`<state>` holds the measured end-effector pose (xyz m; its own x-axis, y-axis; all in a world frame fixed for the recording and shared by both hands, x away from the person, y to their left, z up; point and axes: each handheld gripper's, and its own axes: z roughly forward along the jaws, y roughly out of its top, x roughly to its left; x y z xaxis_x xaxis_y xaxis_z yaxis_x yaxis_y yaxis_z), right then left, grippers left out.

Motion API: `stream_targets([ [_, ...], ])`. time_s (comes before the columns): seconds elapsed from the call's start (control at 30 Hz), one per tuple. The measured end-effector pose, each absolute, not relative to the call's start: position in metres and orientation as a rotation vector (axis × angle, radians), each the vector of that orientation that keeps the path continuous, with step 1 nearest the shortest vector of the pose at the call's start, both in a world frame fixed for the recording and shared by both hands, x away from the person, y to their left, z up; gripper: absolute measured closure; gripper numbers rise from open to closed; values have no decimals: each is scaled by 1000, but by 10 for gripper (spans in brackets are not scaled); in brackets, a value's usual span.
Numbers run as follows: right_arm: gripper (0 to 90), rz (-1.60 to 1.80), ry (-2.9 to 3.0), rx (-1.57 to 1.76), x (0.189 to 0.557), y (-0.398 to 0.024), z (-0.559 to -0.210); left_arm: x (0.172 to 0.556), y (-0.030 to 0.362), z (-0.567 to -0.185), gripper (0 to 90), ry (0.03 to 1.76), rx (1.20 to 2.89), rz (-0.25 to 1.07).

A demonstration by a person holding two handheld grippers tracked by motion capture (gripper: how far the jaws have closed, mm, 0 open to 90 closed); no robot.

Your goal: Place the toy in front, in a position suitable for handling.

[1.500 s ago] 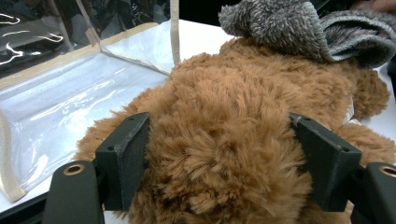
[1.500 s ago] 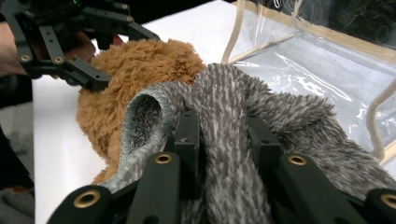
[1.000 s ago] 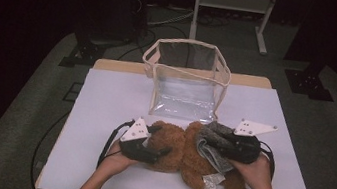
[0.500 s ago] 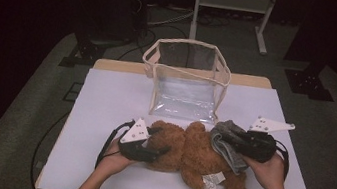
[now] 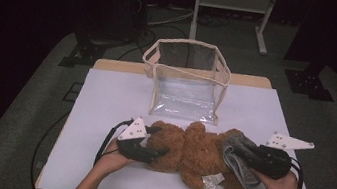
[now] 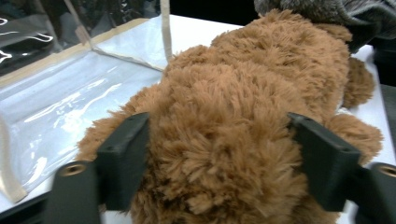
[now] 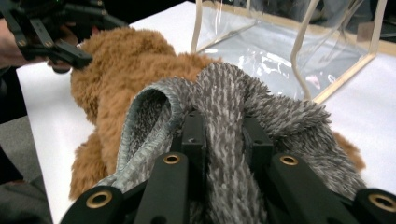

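A: Nearest the person, what do the grippers have?

B: The right gripper (image 7: 224, 128) is pinched tight on the grey cloth (image 7: 229, 93) draped over one end of the teddy bear (image 5: 198, 152). The left gripper (image 6: 219, 161) straddles the other end, its jaws having just been opening, the plush between them.

A: How does the bear lie?

B: Lengthwise across the table (image 5: 105, 95), between both low, level hands. The clear bag (image 5: 186, 79) stands just beyond, mouth up.

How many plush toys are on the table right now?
1: a brown teddy bear lying in front of the clear bag, with grey fabric on one end.
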<state>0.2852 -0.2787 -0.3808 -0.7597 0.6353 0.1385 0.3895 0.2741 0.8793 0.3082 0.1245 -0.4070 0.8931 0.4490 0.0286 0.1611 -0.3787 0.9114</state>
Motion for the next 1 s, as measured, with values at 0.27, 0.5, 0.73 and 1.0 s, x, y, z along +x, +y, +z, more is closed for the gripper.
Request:
stream_targets([
  [0.27,746,1567,2320,865,283,-261,-384,307,122,-411,248,419,1987,345],
  [0.5,745,1534,2307,884,286,-269,-384,306,124,-408,378,422,1991,367],
  [0.73,746,1470,2292,957,291,-287,-387,307,125,-408,349,432,1984,362],
  [1.0,743,1503,2325,922,291,-277,-389,308,128,-409,347,419,1989,338],
])
